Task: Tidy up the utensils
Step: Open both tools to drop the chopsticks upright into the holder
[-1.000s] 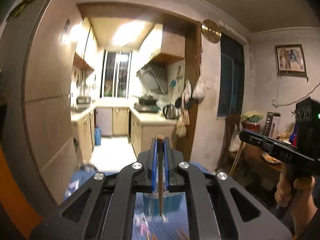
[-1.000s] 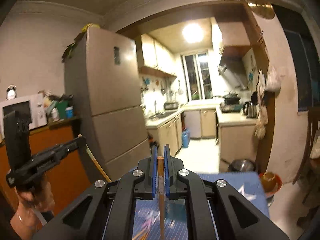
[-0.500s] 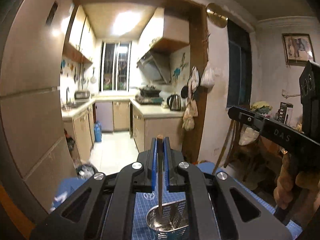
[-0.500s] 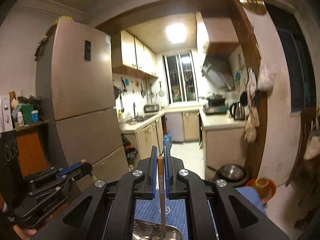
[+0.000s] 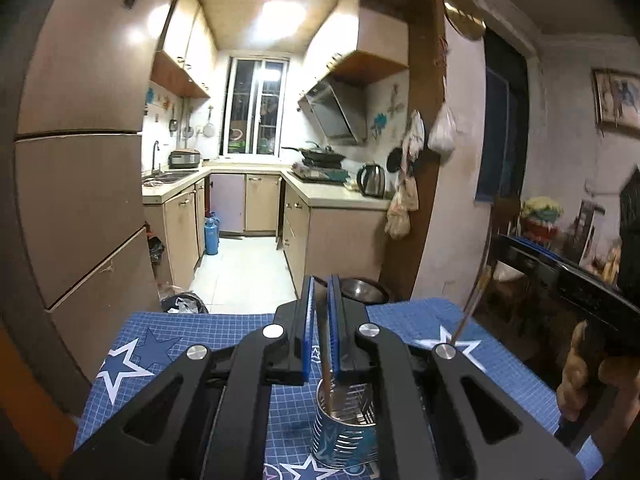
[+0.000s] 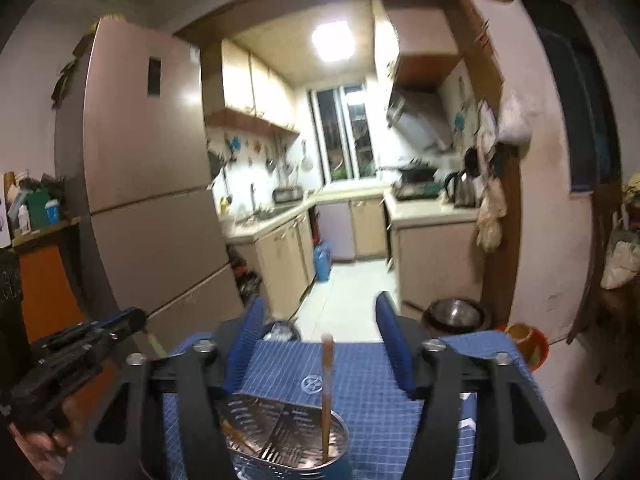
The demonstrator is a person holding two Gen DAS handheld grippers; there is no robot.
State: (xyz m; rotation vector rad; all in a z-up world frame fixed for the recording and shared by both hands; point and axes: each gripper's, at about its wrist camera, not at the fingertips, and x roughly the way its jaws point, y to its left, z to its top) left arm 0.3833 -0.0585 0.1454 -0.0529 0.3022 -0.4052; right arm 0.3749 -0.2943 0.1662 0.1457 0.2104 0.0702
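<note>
From the left wrist cam I see my left gripper (image 5: 321, 328) with its blue fingers (image 5: 307, 320) pinched narrow on a thin wooden chopstick (image 5: 326, 376). The stick runs down btwn the pads and its lower end dips into the metal utensil holder (image 5: 344, 436), which stands on the blue star-print mat (image 5: 160, 344) covering the table. This view shows the holder's outer wall w/ star print; the inside is mostly hidden. At right, blurred, a hand (image 5: 580, 372) carries the other gripper, and a second stick (image 5: 474, 300) slants down near it.

The right wrist cam gives what the left doesn't: I look down into the holder (image 6: 280, 436) from above, and see its perforated divider splitting it into compartments. My right gripper (image 6: 320, 344) is opening, fingers (image 6: 248, 340) spread wide and well clear of the chopstick (image 6: 327, 392) standing btwn them. That stick is upright, lower end inside the right-hand compartment, pads not touching it. Another stick end shows in the left compartment, partly hidden by the gripper frame. At lower left the left gripper (image 6: 132, 322) shows side-on, w/ a pale stick poking below its tip. Can't tell from here where that stick's lower end goes.

Kitchen in bkgd in both views.
</note>
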